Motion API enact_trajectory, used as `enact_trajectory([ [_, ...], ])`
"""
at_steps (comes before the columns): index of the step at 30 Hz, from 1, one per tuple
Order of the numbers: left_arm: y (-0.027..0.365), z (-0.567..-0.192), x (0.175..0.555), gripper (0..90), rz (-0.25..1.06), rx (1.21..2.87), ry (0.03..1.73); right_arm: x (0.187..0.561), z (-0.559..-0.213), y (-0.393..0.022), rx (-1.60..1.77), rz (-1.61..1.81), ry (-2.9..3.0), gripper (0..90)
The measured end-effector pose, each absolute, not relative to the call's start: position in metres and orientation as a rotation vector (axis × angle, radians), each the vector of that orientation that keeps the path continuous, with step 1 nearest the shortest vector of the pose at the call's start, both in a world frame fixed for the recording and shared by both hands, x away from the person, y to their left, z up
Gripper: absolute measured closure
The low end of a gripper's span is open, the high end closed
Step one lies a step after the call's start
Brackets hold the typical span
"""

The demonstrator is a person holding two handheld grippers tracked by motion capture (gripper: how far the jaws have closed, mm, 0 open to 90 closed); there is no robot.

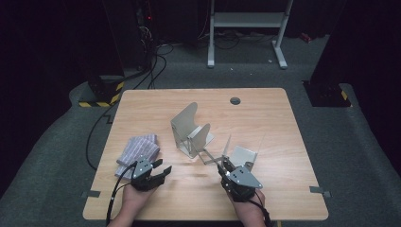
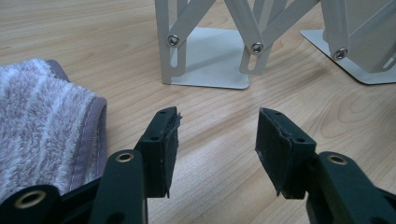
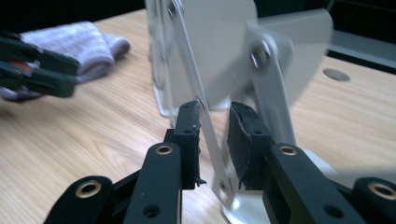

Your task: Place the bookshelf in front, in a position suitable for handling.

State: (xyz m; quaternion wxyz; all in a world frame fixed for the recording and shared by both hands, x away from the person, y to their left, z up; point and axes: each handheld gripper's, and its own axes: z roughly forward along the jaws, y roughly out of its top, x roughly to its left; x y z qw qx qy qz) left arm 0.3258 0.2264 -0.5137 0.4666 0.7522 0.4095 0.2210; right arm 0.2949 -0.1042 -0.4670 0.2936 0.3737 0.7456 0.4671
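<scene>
- Fingers [image 3: 189,140] of the right gripper [image 3: 215,135] stand either side of a thin scissor bar [image 3: 205,126] of the extendable metal bookend rack [image 1: 191,132]; narrow gap, small daylight shows btw pads & bar, so bar is bracketed, not clamped.
- Probably placed that way to steer the linkage: the bar is the part that makes the rack stretch or fold.
- Left gripper [image 2: 217,135]: jaws about half apart, nothing btw them, bare wood underneath. Looks parked, ready to brace or take the other end.
- Rack sits mid-table, partly stretched: one upright plate [image 1: 185,122] toward the far side, second plate [image 1: 242,153] nearer the right gripper, crossed bars linking them. Base feet flat on the wood in the left gripper view [image 2: 210,56].
- Striped towel [image 1: 138,150] folded, just beside the left gripper, apart from the rack; edge shows in the left gripper view [image 2: 56,135].
- Table [image 1: 283,189]: light wood w/ cable hole [image 1: 235,100] at far edge.
- Right hand [image 1: 250,213] low & close in behind its gripper, aligned w/ the linkage.
</scene>
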Motion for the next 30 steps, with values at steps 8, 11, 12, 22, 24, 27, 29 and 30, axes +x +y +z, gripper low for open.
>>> enact_trajectory([
  [8, 0.227, -0.514, 0.326, 48.7, 0.543, 1.845, 1.008, 0.303, -0.473, -0.120, 1.049, 1.200, 1.957, 74.5],
  [11, 0.227, -0.513, 0.326, 48.7, 0.544, 1.843, 1.009, 0.311, -0.475, -0.126, 1.079, 1.182, 1.948, 74.3],
  [12, 0.228, -0.513, 0.326, 48.7, 0.543, 1.843, 1.009, 0.314, -0.475, -0.128, 1.082, 1.174, 1.946, 74.3],
  [22, 0.229, -0.513, 0.326, 48.7, 0.545, 1.838, 1.012, 0.344, -0.478, -0.155, 1.160, 1.087, 1.910, 73.7],
  [24, 0.229, -0.513, 0.326, 48.7, 0.545, 1.838, 1.012, 0.350, -0.479, -0.162, 1.177, 1.076, 1.896, 73.4],
  [27, 0.229, -0.513, 0.326, 48.7, 0.545, 1.838, 1.013, 0.360, -0.479, -0.172, 1.213, 1.049, 1.873, 73.1],
  [29, 0.229, -0.513, 0.326, 48.7, 0.545, 1.838, 1.013, 0.366, -0.478, -0.178, 1.229, 1.033, 1.861, 72.9],
  [30, 0.229, -0.513, 0.326, 48.7, 0.545, 1.837, 1.013, 0.368, -0.478, -0.179, 1.234, 1.026, 1.858, 72.6],
])
